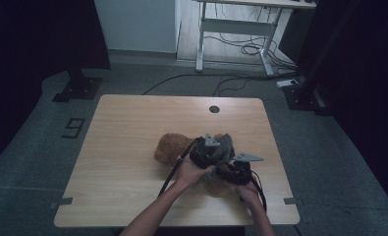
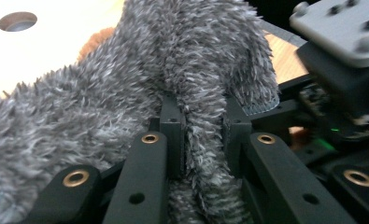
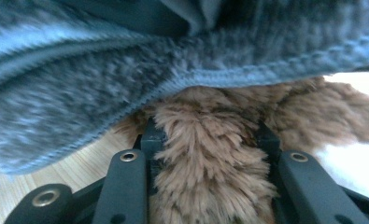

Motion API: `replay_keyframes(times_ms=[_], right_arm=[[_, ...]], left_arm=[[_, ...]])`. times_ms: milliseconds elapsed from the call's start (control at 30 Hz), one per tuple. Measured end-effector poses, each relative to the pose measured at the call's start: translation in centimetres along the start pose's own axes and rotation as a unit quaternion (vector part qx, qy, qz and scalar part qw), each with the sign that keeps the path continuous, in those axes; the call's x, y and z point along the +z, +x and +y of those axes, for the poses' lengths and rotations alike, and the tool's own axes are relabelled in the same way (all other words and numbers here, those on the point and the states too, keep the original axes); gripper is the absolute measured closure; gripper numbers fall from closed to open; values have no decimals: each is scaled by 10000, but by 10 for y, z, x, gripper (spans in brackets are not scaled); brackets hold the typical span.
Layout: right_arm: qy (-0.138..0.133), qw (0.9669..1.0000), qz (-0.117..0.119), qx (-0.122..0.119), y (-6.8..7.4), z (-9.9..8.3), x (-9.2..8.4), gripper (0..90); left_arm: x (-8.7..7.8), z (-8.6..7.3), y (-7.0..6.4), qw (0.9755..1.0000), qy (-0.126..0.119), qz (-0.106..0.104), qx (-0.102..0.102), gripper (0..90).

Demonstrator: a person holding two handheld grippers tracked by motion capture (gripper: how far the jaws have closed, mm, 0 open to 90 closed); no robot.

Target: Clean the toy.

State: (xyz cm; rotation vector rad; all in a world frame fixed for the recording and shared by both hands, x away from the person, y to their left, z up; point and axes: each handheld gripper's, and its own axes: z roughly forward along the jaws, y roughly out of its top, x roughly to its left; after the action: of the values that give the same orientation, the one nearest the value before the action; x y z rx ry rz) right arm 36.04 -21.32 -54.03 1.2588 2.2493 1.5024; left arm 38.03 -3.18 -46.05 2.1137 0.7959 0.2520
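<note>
Near the tabletop's point(image 1: 123, 147) right front, the left gripper point(image 2: 203, 140) is pinching a fold of grey furry fabric point(image 2: 126, 84), while the right gripper point(image 3: 210, 154) is pinching the brown furry fabric point(image 3: 210, 186) lying beneath it.

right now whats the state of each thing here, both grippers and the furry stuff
left gripper: shut on a fold of the grey fur
right gripper: shut on a tuft of the brown fur
grey fur: pinched, draped over the brown
brown fur: lying on the table, partly under the grey
</note>
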Motion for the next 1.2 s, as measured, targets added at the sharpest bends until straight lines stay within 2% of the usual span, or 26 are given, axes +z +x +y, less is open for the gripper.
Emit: replay_keyframes(times_ms=[67, 133, 267, 367, 467, 567, 667, 767, 867, 933, 1033, 1133, 1200], right_arm=[[-12, 10000, 46, 33, -1, 0, 0, 602], [-23, 10000, 44, -7, 0, 0, 1, 602], [-24, 10000, 45, 2, 1, 0, 0, 602], [-25, 10000, 43, 5, 1, 0, 0, 603], [-31, 10000, 89, 17, 1, -1, 0, 602], [-32, 9999, 106, 20, 1, -1, 1, 602], [-36, 9999, 107, 32, 1, -1, 1, 602], [-30, 9999, 110, 25, 1, -1, 1, 603], [-18, 9999, 120, 22, 1, -1, 1, 603], [-8, 9999, 124, 24, 1, -1, 1, 603], [20, 9999, 126, 20, 1, -1, 1, 605], [46, 9999, 115, 12, 1, -1, 2, 610], [71, 9999, 106, -47, 0, 0, 4, 612]], left_arm=[[-6, -2, 5, 10000, -1, -32, -61, 754], [-15, -5, 11, 10000, -18, 60, -66, 754], [-41, -16, 32, 9987, -96, 461, -214, 754], [-61, -30, 57, 9963, -114, 741, -419, 754], [-83, -50, 84, 9938, -317, 730, -771, 756], [-98, -60, 99, 9905, -425, 811, -1022, 755], [-108, -69, 111, 9873, -414, 980, -1182, 753], [-112, -79, 120, 9847, -381, 1102, -1296, 752], [-111, -95, 130, 9814, -249, 1195, -1484, 752], [-109, -105, 135, 9798, -165, 1189, -1601, 753], [-103, -121, 143, 9772, -58, 1059, -1839, 753], [-88, -131, 144, 9772, 289, 1028, -1835, 751], [-82, -133, 143, 9767, 295, 1031, -1859, 752]])
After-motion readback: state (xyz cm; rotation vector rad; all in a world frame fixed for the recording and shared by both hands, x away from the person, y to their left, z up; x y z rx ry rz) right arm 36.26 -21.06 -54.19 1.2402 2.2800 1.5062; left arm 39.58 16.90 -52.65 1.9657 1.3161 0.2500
